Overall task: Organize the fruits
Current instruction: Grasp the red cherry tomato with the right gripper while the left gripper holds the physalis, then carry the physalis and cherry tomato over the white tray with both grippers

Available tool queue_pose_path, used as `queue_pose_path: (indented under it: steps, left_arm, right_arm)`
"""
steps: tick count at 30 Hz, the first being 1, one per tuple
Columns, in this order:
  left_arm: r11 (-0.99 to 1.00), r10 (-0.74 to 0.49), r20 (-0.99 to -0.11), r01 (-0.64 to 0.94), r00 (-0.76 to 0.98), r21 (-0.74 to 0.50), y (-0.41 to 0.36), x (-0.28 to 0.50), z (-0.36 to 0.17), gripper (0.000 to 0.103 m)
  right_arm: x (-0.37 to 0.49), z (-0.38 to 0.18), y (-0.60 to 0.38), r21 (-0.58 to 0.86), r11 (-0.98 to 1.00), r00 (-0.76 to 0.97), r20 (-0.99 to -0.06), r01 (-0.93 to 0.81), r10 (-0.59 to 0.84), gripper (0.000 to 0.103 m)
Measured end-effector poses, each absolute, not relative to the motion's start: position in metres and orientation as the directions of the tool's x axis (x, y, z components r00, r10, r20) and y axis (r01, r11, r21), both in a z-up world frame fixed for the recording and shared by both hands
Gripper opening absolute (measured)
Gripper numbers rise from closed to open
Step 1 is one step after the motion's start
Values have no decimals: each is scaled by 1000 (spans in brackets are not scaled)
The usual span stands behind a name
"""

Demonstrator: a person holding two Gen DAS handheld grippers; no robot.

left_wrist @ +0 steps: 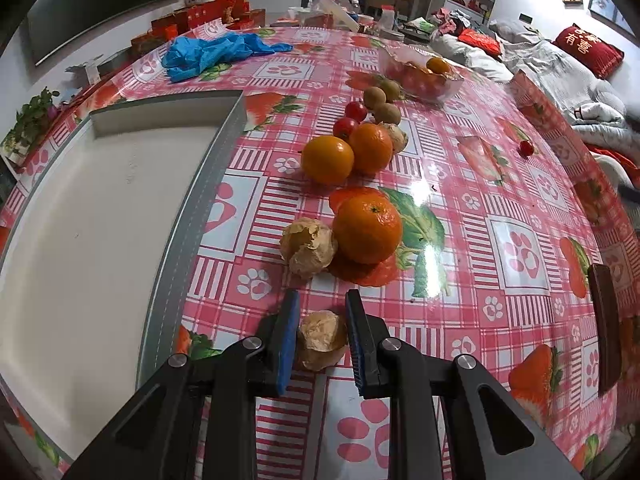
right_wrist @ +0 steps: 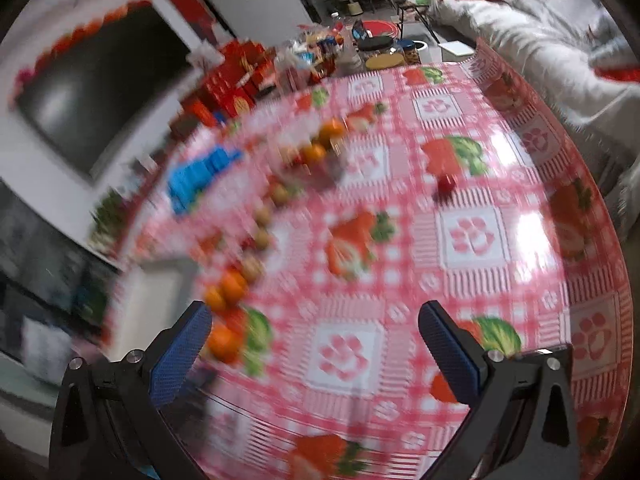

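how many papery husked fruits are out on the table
3 clearly: one in the left claw, one beside the near orange, one behind the orange pair. More may hide in the clear tray.

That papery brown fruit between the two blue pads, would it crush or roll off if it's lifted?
The husked fruit looks light: its skin is thin, crinkled and papery. That husk would probably crumple under a hard squeeze from the left gripper. Being roundish on a glossy tablecloth, it may roll if nudged.
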State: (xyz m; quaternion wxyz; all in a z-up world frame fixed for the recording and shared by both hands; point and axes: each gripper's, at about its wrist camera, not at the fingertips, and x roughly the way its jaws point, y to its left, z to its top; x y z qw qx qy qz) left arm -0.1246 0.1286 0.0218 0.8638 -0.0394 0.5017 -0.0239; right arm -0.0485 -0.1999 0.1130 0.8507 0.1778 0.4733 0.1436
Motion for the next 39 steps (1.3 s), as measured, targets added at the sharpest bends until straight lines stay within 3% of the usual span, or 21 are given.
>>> queue_pose_path:
  steps: [5, 8, 13, 19, 22, 25, 28, 29, 30, 31, 39]
  left_arm:
    - [996, -85, -867, 5, 492, -95, 129, -123, 21, 25]
    - [997, -73, -865, 2, 497, -83, 128, -123, 21, 25]
    - [997, -63, -857, -15, 511, -82, 127, -126, 19, 25]
    - [998, -29, -854, -25, 520, -50, 124, -130, 19, 25]
    - [998, -18, -851, -36, 525, -44, 124, -133, 19, 25]
    - [998, -14, -851, -41, 525, -41, 125, -134, 19, 25]
    - [999, -9, -852, -40, 523, -35, 124, -134, 19, 25]
    - [999, -7, -852, -40, 524, -33, 124, -134, 19, 25]
    - [999, -7, -851, -41, 524, -34, 124, -134, 19, 25]
    - [999, -5, -851, -41, 526, -31, 123, -134, 19, 25]
    - [998, -9, -843, -41, 539, -37, 124, -135, 19, 25]
  right_arm:
    - [-7, 163, -222, 463, 885, 593, -699, -51, 400, 103]
    - [21, 163, -235, 331, 943, 626, -741, 27, 243, 103]
    - [58, 95, -247, 209, 970, 526, -843, 126, 113, 103]
    - [80, 23, -238, 77, 987, 475, -880, 139, 2, 97]
    - [92, 3, -236, 57, 986, 464, -886, 155, -22, 80]
    - [99, -3, -227, -1, 990, 489, -870, 138, -69, 78]
    - [99, -4, -220, -15, 991, 519, -851, 133, -83, 67]
    - [97, -3, -219, -15, 991, 529, -844, 136, -85, 53]
    - [95, -2, -218, -13, 992, 539, -838, 128, -81, 31]
    - [95, -2, -217, -10, 993, 544, -836, 117, -72, 23]
    - [46, 10, -210, 192, 981, 533, -833, 31, 146, 23]
